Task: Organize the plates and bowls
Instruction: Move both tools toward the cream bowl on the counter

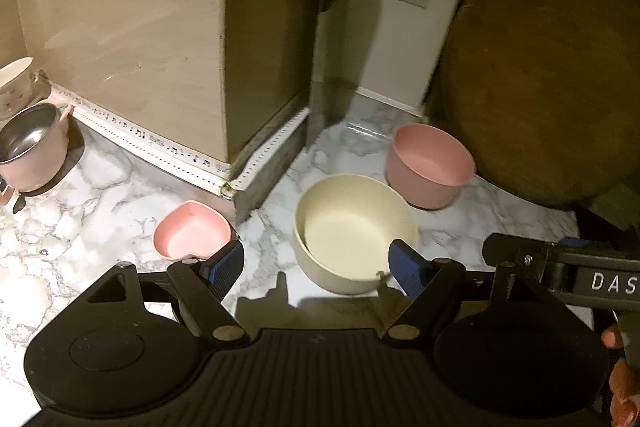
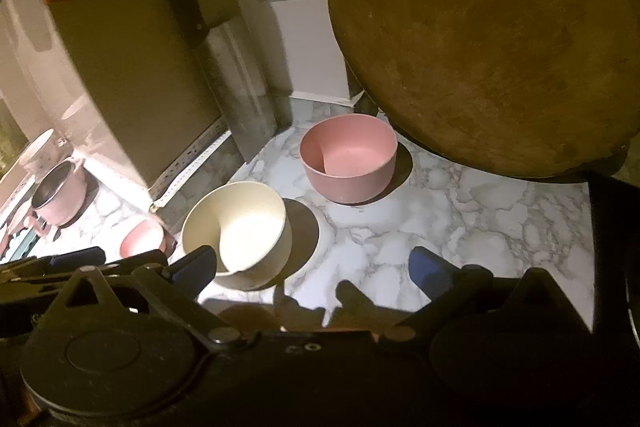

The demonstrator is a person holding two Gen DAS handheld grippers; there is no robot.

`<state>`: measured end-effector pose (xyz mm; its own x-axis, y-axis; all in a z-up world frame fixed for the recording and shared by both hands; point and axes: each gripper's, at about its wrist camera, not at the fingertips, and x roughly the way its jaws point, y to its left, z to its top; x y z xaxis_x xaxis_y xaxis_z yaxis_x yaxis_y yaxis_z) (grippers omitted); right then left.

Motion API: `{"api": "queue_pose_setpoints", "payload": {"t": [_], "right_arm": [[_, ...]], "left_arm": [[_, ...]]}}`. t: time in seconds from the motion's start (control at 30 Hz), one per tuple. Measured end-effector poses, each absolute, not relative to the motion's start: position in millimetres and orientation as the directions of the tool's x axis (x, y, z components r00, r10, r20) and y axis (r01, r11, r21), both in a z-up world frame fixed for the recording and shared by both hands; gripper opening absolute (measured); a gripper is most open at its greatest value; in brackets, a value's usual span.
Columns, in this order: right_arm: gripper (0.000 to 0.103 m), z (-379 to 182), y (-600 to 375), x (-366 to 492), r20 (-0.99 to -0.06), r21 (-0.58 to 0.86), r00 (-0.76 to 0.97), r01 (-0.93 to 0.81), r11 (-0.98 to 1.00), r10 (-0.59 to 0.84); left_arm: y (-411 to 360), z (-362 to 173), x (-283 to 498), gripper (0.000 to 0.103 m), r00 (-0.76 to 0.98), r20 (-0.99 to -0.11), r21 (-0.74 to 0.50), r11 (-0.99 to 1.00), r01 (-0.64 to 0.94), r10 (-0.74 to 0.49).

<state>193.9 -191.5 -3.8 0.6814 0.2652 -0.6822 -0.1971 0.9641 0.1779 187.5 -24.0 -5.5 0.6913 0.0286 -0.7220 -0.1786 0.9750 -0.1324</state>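
I hold both tools wide and empty, left tool (image 1: 316,259) straddling the round cream plastic bowl (image 1: 354,231); closing off-centre could tip it onto the marble bench (image 1: 100,187).

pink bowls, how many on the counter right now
2. A round pink bowl stands at the back below the leaning wooden board; a heart-shaped pink bowl sits left of the cream bowl. Others may be hidden outside the views.
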Motion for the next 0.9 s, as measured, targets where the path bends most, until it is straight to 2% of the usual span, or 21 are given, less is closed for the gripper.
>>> {"api": "queue_pose_setpoints", "payload": {"t": [0.6, 0.7, 0.77, 0.9], "right_arm": [[0.096, -49, -179, 269, -0.786, 0.221, 0.558, -0.147, 0.964, 0.265], [0.091, -57, -178, 277, -0.805, 0.218, 0.534, -0.136, 0.966, 0.257], [0.082, -62, -177, 281, -0.816, 0.227, 0.513, -0.143, 0.963, 0.268], [0.071, -68, -174, 288, -0.824, 0.243, 0.489, -0.149, 0.959, 0.285]], "left_arm": [[-10, -56, 243, 0.079, 0.573, -0.817, -0.115, 0.956, -0.271, 0.064], [-8, -61, 248, 0.079, 0.561, -0.825, -0.117, 0.951, -0.285, 0.066], [-7, -64, 250, 0.079, 0.556, -0.828, -0.113, 0.95, -0.291, 0.072], [-6, -66, 253, 0.078, 0.557, -0.827, -0.11, 0.951, -0.29, 0.074]]}}
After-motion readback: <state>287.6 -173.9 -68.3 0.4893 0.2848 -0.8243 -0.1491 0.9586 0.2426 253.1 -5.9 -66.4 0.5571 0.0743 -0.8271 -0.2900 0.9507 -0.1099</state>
